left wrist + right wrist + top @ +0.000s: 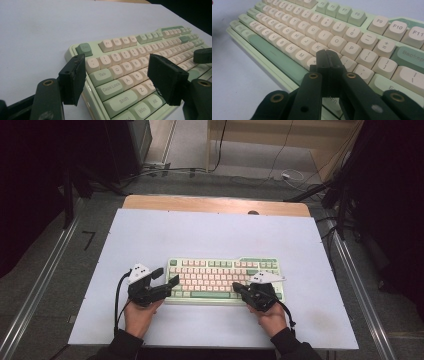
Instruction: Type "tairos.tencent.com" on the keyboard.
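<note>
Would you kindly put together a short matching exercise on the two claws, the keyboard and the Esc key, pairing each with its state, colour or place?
Column one:
1. left claw
2. right claw
3. keyboard
4. Esc key

Column two:
A. dark green, at the keyboard's top left corner
B. jaws pressed together, above the right-hand keys
C. jaws apart, straddling the keyboard's left end
D. pale green case with cream keys, lying on the white mat

Pairs: 1-C, 2-B, 3-D, 4-A
</note>
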Demonstrator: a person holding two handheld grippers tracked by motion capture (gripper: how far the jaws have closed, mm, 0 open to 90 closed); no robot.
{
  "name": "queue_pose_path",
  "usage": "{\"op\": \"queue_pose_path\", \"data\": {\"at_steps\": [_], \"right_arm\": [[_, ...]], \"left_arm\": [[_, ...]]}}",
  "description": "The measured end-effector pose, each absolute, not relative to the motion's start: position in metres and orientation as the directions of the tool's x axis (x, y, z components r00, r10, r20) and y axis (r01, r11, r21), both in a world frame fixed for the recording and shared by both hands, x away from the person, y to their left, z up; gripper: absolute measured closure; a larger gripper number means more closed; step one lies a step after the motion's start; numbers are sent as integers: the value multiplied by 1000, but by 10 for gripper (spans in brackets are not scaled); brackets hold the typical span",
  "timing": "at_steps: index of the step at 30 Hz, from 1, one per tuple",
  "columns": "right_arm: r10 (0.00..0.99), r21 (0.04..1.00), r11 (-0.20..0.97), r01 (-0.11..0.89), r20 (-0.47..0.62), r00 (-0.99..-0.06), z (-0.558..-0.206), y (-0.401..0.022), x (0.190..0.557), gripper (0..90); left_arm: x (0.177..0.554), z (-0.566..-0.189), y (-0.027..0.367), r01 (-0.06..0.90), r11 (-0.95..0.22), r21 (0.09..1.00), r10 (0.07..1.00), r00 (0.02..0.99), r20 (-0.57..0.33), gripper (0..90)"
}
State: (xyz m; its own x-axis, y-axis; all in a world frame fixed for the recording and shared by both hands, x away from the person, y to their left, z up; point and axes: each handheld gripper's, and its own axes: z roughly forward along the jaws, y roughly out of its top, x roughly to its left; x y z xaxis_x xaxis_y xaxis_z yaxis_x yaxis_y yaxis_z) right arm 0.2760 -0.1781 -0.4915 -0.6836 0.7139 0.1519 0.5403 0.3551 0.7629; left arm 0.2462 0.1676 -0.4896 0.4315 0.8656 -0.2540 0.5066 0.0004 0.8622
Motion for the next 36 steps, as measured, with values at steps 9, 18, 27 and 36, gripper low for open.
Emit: {"op": "queue_pose_path", "data": {"at_steps": [9,18,27,36], "right_arm": [[717,763,356,540,148,-681,-492,-178,277,872],[715,779,316,542,181,-675,-490,-183,277,853],[730,830,188,525,239,-640,-479,-197,279,557],[755,829,177,531,232,-614,-480,-200,282,376]], "left_arm": [[246,-490,166,508,-7,861,862,439,-252,320],[244,-489,166,500,-4,866,863,439,-250,319],[243,-489,165,496,-3,868,863,440,-249,318],[242,-486,162,513,-14,858,850,458,-260,466]]}}
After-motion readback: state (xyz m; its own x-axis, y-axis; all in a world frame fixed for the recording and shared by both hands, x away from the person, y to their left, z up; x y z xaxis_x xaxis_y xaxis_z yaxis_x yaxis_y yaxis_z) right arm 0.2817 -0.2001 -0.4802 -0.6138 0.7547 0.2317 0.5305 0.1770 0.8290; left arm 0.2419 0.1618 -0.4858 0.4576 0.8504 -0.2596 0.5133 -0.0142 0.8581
